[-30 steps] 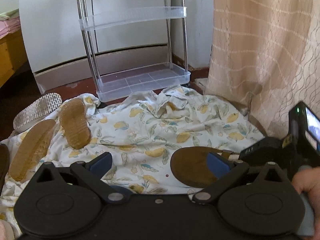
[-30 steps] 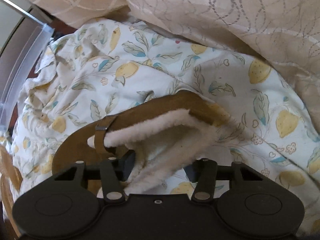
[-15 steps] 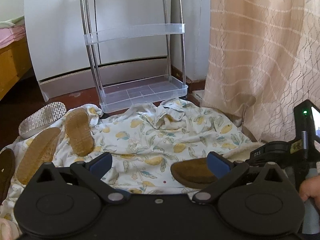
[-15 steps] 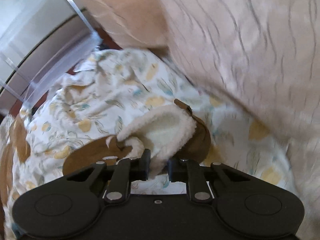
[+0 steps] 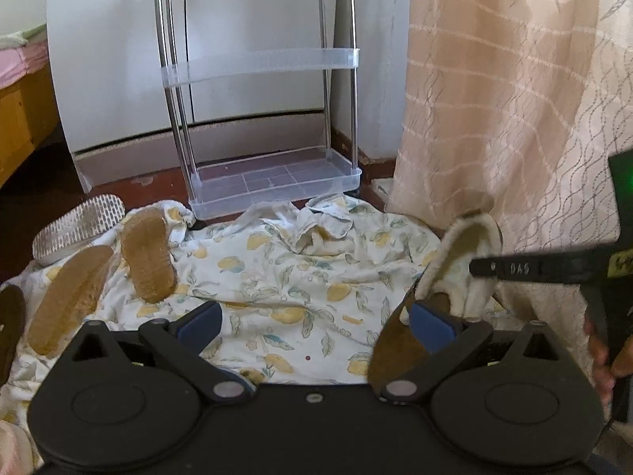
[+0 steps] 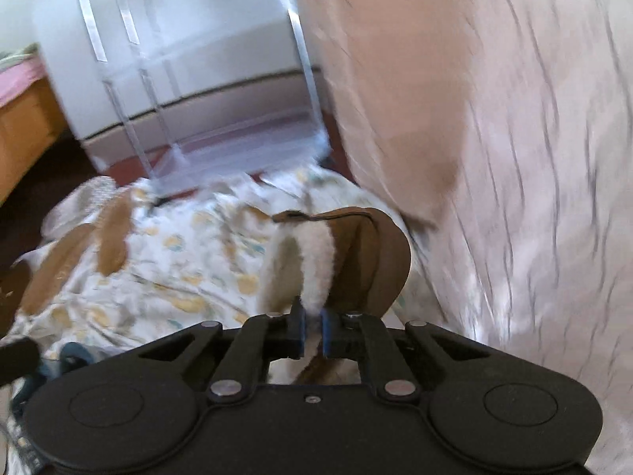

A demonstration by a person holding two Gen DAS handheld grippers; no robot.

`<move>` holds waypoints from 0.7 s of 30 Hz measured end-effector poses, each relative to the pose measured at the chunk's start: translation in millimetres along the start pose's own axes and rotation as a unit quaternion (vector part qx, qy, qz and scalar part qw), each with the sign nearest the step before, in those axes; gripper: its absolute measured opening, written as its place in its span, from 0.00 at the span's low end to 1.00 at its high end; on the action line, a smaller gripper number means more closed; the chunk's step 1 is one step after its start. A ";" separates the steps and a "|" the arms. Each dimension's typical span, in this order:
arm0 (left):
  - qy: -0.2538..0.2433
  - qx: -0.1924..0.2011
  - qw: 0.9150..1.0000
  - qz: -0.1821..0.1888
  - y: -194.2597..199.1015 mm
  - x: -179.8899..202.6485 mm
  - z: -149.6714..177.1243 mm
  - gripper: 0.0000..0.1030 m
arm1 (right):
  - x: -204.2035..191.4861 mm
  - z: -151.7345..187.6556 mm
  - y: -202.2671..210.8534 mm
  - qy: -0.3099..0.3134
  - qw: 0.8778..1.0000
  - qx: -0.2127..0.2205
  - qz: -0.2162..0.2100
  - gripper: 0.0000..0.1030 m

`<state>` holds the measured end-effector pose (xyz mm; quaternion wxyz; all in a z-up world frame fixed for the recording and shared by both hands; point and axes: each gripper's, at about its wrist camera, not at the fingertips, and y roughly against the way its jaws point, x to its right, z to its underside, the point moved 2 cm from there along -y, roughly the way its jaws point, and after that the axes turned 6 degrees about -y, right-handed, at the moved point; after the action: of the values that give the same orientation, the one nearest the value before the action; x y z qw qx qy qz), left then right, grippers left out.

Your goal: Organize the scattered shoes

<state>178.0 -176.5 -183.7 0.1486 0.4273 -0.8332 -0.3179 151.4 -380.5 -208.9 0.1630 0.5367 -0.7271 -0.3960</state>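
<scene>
The right gripper (image 6: 312, 330) is clamping the fleece lining of a brown suede slipper (image 6: 348, 261) hanging tilted ahead of it, the left gripper (image 5: 312, 316) is gaping empty, while tan-soled shoes (image 5: 148, 253) are lying left-forward and the clear plastic shelf rack (image 5: 273, 182) beyond is standing bare.

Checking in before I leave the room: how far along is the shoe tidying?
Early. Nothing looks shelved: both visible tiers of the clear rack are bare. In hand: the right gripper is shut on the fleece-lined brown slipper, lifted off the floral sheet. The left gripper is open, empty. Left: the sole-up shoes at the sheet's left edge.
</scene>
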 end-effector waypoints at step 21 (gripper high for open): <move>-0.022 0.016 0.999 0.033 13.1 48.7 0.5 1.00 | 19.3 9.9 28.2 0.081 0.993 -0.067 -0.062 0.06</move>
<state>140.8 -209.9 -176.7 0.1339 0.3951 -0.8548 -0.3087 119.3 -390.9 -197.5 0.2317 0.5989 -0.6485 -0.4087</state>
